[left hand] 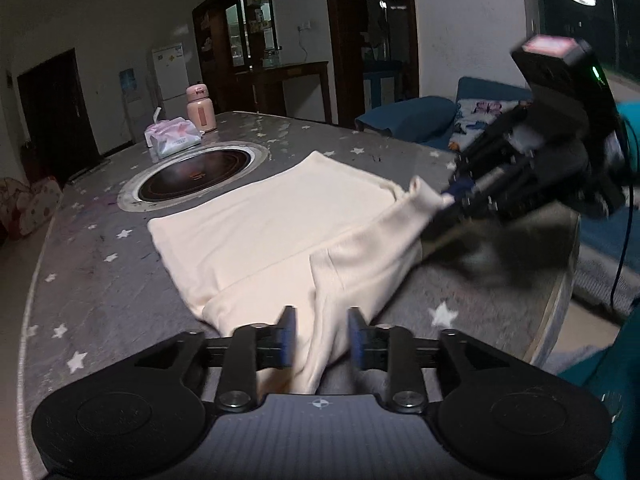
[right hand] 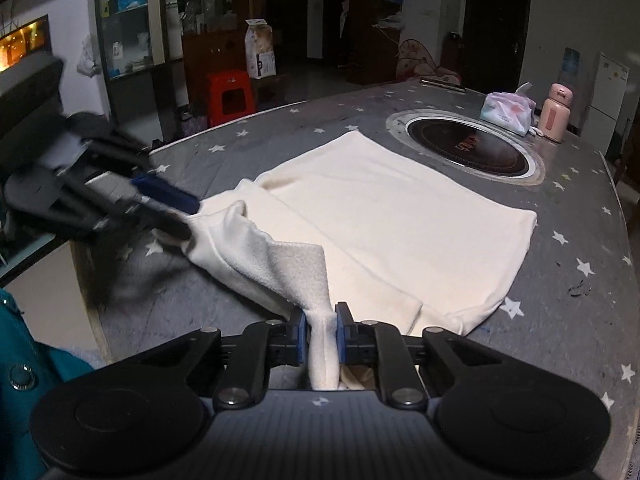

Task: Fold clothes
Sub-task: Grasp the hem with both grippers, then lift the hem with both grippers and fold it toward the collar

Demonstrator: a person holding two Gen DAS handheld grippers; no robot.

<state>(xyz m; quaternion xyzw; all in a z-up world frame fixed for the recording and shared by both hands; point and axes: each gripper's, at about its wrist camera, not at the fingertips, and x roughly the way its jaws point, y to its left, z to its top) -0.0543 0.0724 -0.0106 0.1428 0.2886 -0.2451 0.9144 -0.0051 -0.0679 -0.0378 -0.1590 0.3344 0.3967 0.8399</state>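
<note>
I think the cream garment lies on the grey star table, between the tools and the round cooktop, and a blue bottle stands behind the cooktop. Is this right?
Not quite: the bottle is pink, not blue, as both wrist views show. The cream garment, the grey star table and the round cooktop are as you say.

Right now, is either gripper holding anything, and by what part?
The right gripper is shut on a bunched fold at the near edge of the cream garment. The left gripper stands open around another fold of it, pads apart, gripping nothing.
</note>
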